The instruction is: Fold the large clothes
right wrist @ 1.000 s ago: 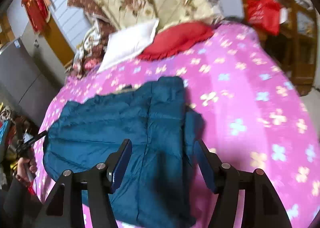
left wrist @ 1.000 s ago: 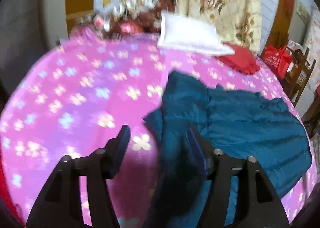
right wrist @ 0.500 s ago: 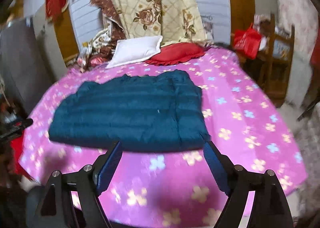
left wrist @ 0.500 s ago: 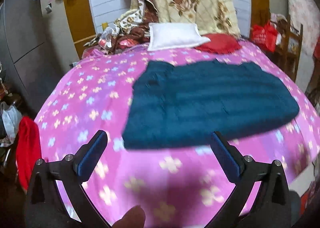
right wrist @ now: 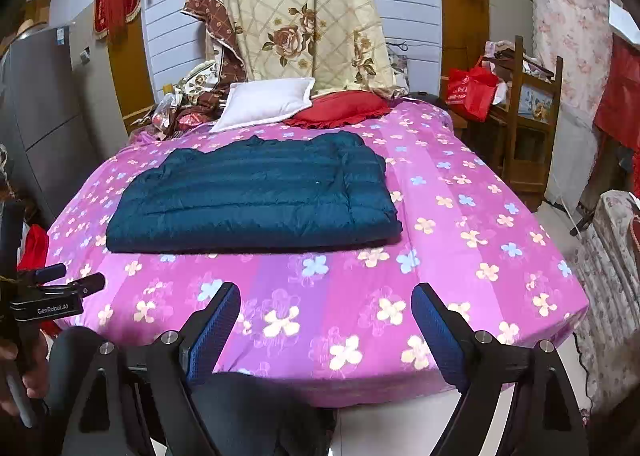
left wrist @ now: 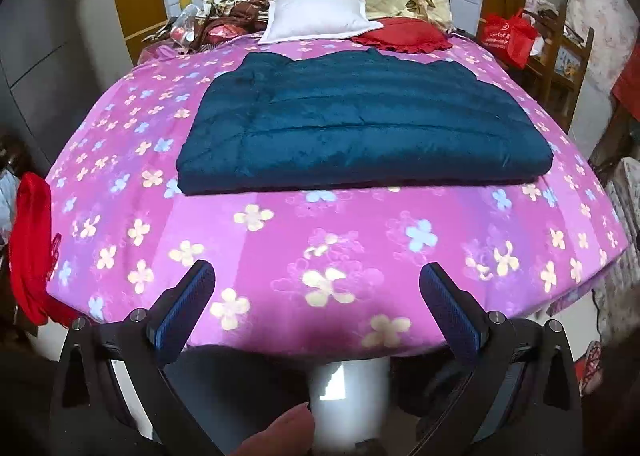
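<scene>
The dark teal quilted puffer jacket (left wrist: 360,124) now lies folded flat in a neat rectangle on the pink flower-print bed (left wrist: 328,256), no longer bunched between the fingers as a second ago. The left claw (left wrist: 316,296) has pulled back to the bed's near edge, spread wide and empty. The right claw (right wrist: 324,316) is empty too, its jaws opening.

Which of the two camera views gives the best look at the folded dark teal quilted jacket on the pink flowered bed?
The left wrist view: the folded dark teal quilted jacket fills more of the picture there, so its stitched bands and stacked near edge show clearly. The right wrist view shows the whole jacket too, only smaller and left of centre.
</scene>
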